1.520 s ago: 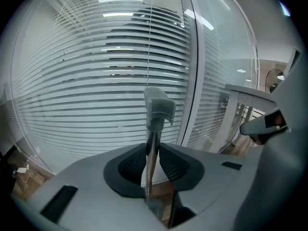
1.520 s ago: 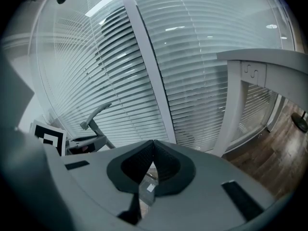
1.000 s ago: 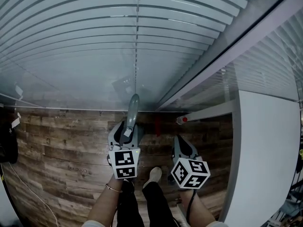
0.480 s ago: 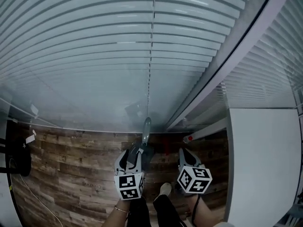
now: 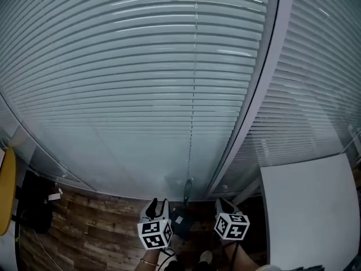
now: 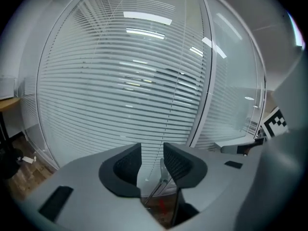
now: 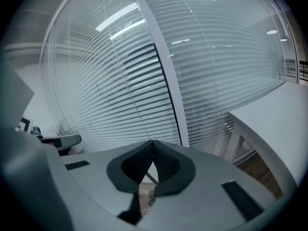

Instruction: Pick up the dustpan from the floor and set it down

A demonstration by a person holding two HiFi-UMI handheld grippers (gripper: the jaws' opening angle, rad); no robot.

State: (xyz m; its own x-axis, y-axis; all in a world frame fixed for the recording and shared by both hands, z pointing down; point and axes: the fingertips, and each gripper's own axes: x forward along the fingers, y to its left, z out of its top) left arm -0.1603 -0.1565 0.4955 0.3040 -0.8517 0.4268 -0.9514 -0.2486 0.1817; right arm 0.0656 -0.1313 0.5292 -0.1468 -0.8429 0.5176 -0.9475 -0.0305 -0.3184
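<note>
Your left gripper (image 5: 158, 206) holds its fingers (image 6: 126, 165) apart, just closed in a little, with nothing between them. Your right gripper (image 5: 223, 204) is pinched shut and empty. The dustpan (image 5: 181, 223) stands on the floor (image 5: 84, 230) between both, against the blinds (image 5: 141, 95). It is likely light and stiff, so take its thin handle (image 5: 188, 188). The table (image 5: 304, 208) edge is on your right; open floor lies to your left.

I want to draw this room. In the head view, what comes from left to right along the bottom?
yellow edge → black object → left gripper → dustpan → right gripper → white table
</note>
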